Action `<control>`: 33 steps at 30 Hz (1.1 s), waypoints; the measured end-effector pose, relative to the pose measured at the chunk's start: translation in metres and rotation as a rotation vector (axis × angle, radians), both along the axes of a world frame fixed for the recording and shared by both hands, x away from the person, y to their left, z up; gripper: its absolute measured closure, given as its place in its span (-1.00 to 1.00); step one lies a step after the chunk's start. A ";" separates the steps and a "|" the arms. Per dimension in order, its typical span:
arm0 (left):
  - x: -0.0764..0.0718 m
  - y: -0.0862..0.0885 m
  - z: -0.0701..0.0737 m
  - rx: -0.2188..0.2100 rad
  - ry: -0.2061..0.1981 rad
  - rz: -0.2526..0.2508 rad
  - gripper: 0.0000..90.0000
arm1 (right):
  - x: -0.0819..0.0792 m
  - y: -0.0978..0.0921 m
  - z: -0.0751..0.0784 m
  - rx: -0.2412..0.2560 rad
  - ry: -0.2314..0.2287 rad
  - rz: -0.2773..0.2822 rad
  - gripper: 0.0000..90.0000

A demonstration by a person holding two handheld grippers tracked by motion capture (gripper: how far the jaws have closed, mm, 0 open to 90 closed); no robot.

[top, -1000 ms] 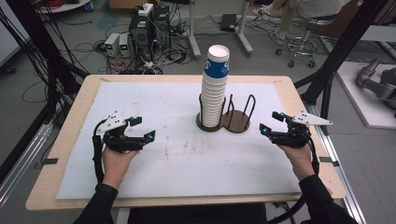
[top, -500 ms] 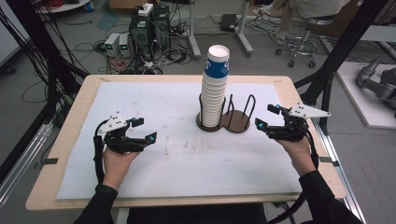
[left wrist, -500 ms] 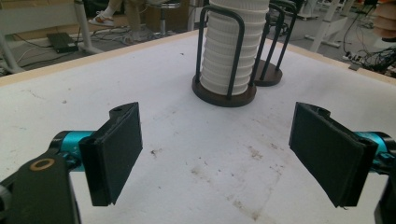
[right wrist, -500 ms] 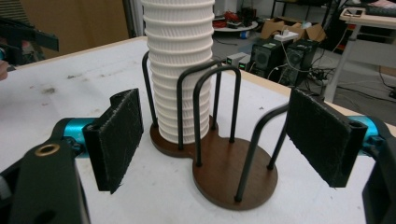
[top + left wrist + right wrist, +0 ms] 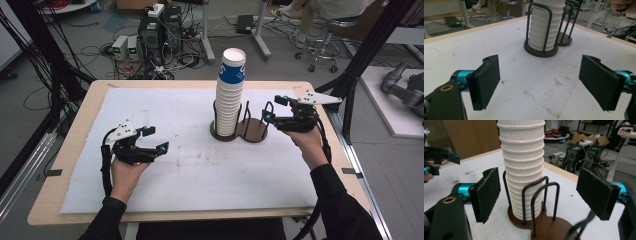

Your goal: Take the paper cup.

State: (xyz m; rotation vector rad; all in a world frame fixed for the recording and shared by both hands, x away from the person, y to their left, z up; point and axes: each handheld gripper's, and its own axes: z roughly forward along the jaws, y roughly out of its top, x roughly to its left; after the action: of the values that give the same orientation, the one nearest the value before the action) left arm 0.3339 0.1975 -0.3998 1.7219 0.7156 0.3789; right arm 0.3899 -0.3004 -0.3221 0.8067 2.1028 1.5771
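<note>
A tall stack of white ribbed paper cups (image 5: 230,97), the top one with a blue band, stands in the left bay of a dark wooden two-bay holder (image 5: 253,131) with black wire hoops. The right bay is empty. My right gripper (image 5: 274,108) hovers open just right of the holder, level with the hoops. In the right gripper view the cup stack (image 5: 522,165) rises beyond the open right gripper (image 5: 541,195), nothing held. My left gripper (image 5: 157,139) is open over the mat, well left of the stack. In the left gripper view the cups (image 5: 544,27) stand farther off.
A white mat (image 5: 165,115) covers the wooden table (image 5: 75,145). Black frame posts (image 5: 357,65) stand at the table's right. Computers and cables (image 5: 150,35) lie on the floor beyond the far edge. A stool (image 5: 322,47) stands at the back right.
My right gripper has moved forward and left, closer to the holder's empty bay. The left gripper has hardly moved. The cups stand as before.
</note>
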 end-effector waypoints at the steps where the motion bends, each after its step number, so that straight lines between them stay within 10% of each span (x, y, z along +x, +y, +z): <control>1: 0.000 0.000 0.000 0.000 0.004 -0.002 -0.62 | 0.003 0.003 0.001 0.003 0.001 -0.002 -0.62; 33: -0.004 -0.003 -0.003 0.034 0.032 -0.046 -0.62 | 0.063 0.079 0.007 -0.016 0.042 0.101 -0.70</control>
State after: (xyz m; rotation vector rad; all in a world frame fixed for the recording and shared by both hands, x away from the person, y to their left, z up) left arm 0.3302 0.1942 -0.4026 1.7774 0.6950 0.3338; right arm 0.4528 -0.2210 -0.3150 0.7447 2.2145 1.6053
